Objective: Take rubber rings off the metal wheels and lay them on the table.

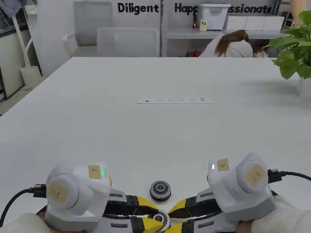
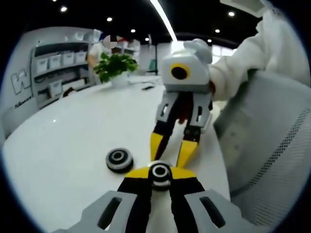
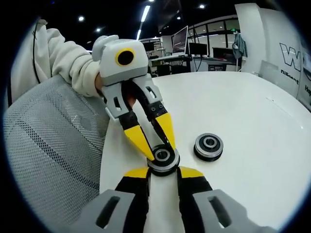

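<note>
Rubber could cling here: the metal wheel (image 2: 160, 171) sits pinched between the yellow tips of the left gripper (image 2: 160, 174), and a hard sideways tug on its rubber ring (image 3: 152, 164) might twist it free to roll toward the second wheel (image 3: 209, 146), which lies on the table (image 1: 155, 136) just past the tips. Both grippers are held low, nose to nose. The right gripper (image 3: 164, 173) flanks the same wheel with its jaws, though whether they bite I cannot tell.

Left tool (image 2: 160, 174) and right tool (image 3: 164, 170) share pale grey rounded housings with yellow stickers, black arms and yellow-tipped jaws; black cables (image 1: 17, 196) leave the lower corners; cream sleeves (image 3: 53, 53) at upper left
</note>
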`<state>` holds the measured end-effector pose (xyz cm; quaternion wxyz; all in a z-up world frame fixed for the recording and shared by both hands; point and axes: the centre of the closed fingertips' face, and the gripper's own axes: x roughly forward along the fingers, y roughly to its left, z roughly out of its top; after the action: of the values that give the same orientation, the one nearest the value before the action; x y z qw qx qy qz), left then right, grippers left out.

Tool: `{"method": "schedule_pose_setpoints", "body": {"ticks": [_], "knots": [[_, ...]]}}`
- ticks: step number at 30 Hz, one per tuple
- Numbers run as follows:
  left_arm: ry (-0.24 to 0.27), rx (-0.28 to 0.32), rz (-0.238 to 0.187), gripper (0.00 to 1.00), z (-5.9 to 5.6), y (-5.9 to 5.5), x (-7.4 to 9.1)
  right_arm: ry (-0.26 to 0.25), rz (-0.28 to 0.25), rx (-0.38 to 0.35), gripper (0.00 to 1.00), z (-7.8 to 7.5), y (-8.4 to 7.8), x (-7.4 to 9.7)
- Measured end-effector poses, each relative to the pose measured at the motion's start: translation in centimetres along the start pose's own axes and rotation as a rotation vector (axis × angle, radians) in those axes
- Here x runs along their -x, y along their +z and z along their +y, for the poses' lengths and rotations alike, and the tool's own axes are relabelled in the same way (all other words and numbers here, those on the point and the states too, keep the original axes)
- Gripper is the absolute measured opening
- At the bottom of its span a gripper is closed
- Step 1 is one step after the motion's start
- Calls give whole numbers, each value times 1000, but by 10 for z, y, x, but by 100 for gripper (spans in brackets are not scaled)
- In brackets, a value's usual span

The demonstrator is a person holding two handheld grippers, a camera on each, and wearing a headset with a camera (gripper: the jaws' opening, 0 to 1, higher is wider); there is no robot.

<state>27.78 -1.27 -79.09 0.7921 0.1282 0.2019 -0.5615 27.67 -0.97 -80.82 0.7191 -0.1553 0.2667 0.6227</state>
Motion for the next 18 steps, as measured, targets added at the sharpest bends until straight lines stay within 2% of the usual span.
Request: {"method": "schedule_pose_setpoints", "body": {"ticks": [5, 18], "knots": [[6, 1, 1, 15, 6, -2, -2, -2, 7, 20, 15, 0, -1, 1], [7, 0, 1, 15, 5, -1, 0, -19, 32, 51, 5, -4, -3, 2]]}}
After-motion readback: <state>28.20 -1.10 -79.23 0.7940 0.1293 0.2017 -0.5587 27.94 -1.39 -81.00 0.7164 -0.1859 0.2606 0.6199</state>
